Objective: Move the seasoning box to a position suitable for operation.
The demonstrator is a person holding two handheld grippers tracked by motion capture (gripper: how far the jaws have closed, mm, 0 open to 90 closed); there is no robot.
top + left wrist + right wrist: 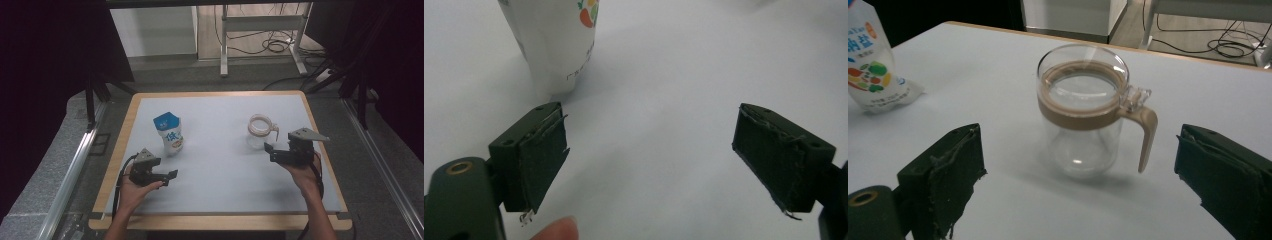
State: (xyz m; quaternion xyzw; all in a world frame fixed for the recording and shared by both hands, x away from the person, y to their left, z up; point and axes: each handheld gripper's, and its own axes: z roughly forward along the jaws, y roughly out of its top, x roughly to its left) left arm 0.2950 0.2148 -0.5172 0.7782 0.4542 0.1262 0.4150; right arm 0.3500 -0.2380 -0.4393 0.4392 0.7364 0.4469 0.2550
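A white pouch (pixel 169 133) is standing left of centre on the table (pixel 225 165), and a clear jar (pixel 260 132) with a tan collar is standing right of centre, well apart. The left gripper (pixel 170 176) is hovering at lower left just below the pouch, jaws spread wide and holding nothing. The right gripper (pixel 270 152) is sitting just beside the jar at right, jaws wide apart, with nothing between it and the jar.

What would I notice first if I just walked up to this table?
Probably the white pouch with a blue top, standing upright on the left of the pale table. On the right stands an empty clear glass jar with a tan collar and handle. Near the front edge, the left gripper and right gripper are each hand-held, jaws open.
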